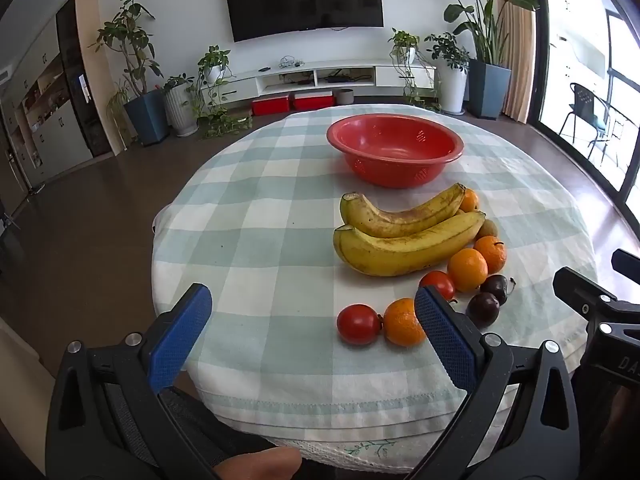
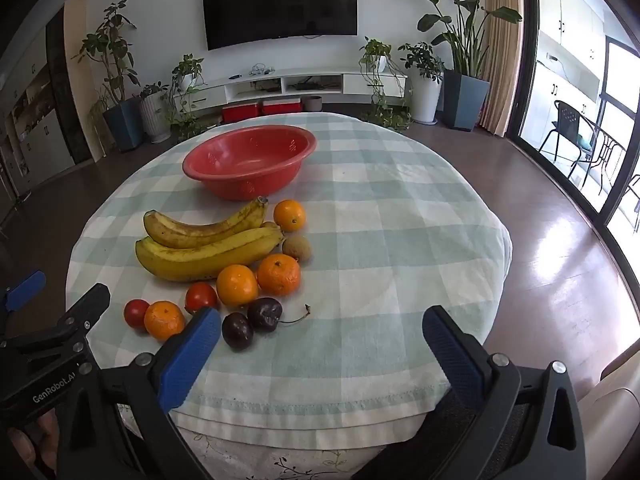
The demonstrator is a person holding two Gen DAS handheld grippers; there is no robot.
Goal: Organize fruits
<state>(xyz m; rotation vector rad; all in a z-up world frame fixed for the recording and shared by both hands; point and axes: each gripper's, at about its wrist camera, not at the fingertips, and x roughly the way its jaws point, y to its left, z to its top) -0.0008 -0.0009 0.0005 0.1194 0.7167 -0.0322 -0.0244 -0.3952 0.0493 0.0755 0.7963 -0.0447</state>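
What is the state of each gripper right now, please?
Left gripper: open, holding nothing.
Right gripper: open, holding nothing.

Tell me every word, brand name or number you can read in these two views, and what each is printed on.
"GenRobot.A", cut off by a blue-padded finger: white print on the black body of the left gripper, seen from the right wrist view.
"DA", cut off at the picture's edge: faint raised letters on the black body of the right gripper, seen from the left wrist view.
Nothing else is readable; the fruit, red plastic bowl and checked tablecloth carry no text.
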